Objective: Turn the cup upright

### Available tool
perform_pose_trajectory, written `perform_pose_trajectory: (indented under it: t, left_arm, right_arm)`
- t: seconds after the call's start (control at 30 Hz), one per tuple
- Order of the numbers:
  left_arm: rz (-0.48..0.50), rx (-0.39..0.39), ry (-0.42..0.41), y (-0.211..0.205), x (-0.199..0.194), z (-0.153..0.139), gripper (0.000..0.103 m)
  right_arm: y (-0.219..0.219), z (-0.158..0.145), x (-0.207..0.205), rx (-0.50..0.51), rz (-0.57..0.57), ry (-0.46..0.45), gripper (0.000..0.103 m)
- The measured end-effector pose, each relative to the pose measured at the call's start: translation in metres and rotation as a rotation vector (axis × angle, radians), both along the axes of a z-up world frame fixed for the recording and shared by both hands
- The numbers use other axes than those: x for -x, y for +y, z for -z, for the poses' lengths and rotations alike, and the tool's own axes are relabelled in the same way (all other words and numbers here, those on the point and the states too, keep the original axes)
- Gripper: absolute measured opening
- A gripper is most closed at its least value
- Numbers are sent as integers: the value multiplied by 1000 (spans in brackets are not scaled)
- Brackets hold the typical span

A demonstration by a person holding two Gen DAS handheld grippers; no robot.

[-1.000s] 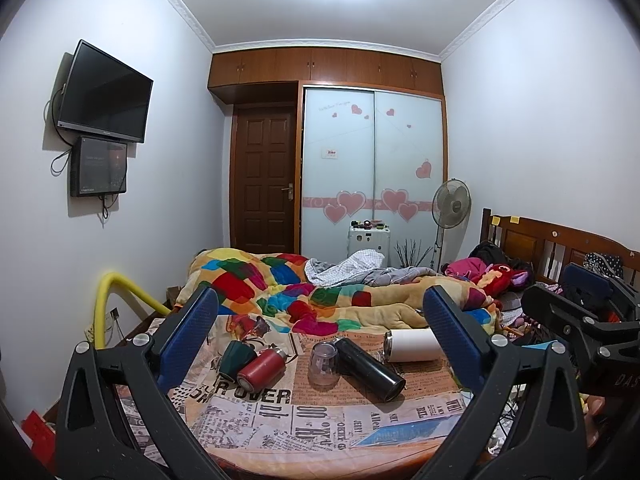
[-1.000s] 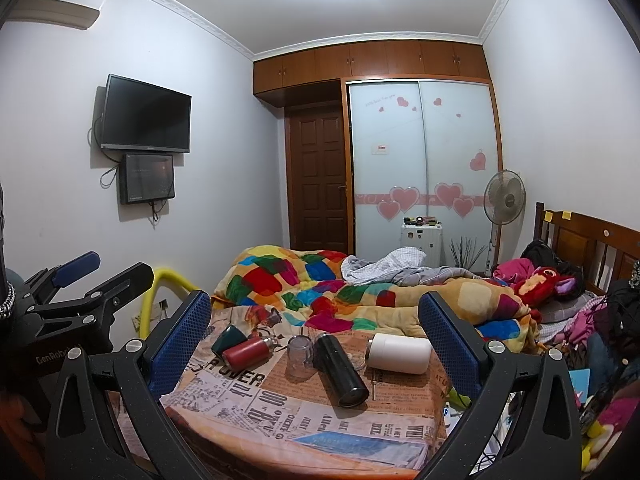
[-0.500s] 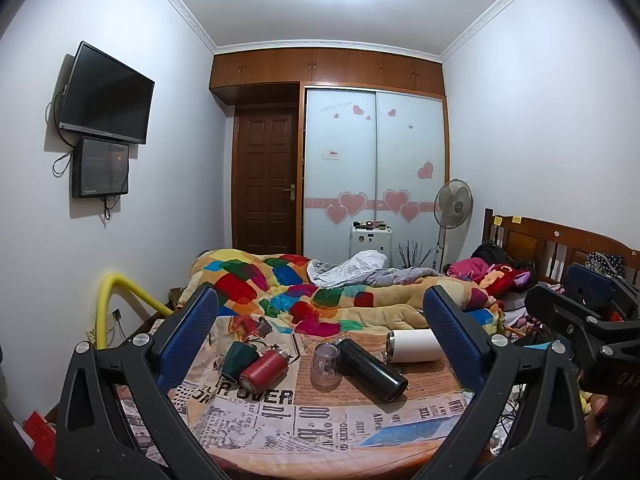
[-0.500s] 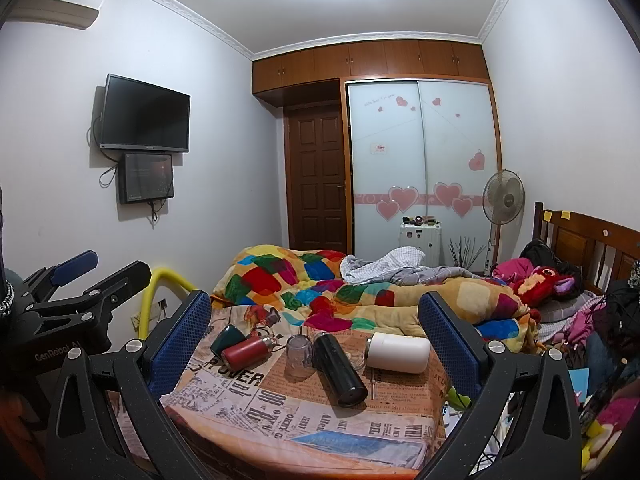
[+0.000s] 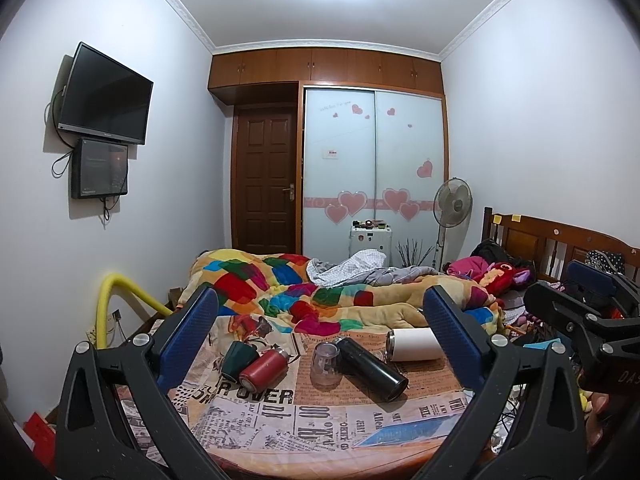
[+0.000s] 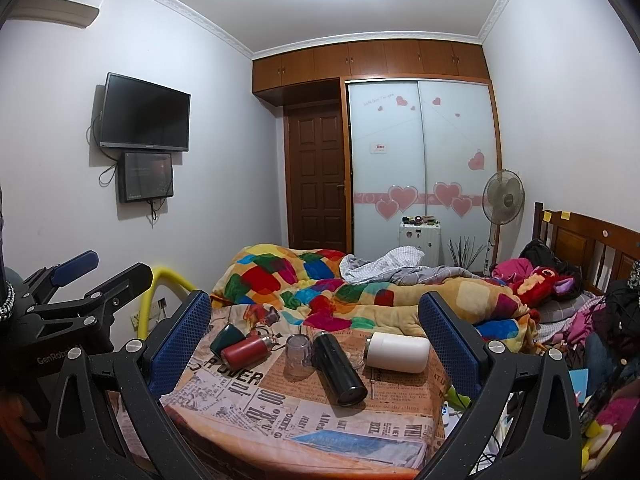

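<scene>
Several cups lie on a newspaper-print table [image 5: 280, 420] [image 6: 280, 412]. A clear glass cup [image 5: 325, 365] [image 6: 298, 354] stands mouth down in the middle. A green cup [image 5: 237, 356] [image 6: 225, 336], a red bottle [image 5: 262, 367] [image 6: 244, 351], a black bottle [image 5: 370, 368] [image 6: 338, 368] and a white tumbler [image 5: 414, 343] [image 6: 396, 351] lie on their sides. My left gripper [image 5: 320, 334] is open and empty, held back from the table. My right gripper [image 6: 316, 330] is open and empty, also short of the cups.
A bed with a colourful quilt [image 5: 280, 284] [image 6: 304, 276] lies right behind the table. A yellow pipe [image 5: 120, 292] stands at the left. A headboard and piled clothes [image 6: 560, 280] are at the right. Each gripper shows at the edge of the other's view.
Both views have shifted very slightly; the cups have not moved and both grippers stay open.
</scene>
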State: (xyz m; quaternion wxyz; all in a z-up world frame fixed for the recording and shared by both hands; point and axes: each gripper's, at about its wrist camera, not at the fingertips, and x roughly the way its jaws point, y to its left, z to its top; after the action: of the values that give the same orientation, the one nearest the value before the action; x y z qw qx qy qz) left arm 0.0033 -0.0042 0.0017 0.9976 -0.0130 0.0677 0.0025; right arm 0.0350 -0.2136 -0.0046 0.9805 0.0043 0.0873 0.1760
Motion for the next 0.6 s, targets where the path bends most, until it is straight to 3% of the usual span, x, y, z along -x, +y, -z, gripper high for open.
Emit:
perform_pose_trajectory:
  t: [0.6]
  left_arm:
    - [-3, 4, 15, 2, -5, 7, 103]
  right_arm:
    - [-9, 8, -5, 5, 2, 21, 103]
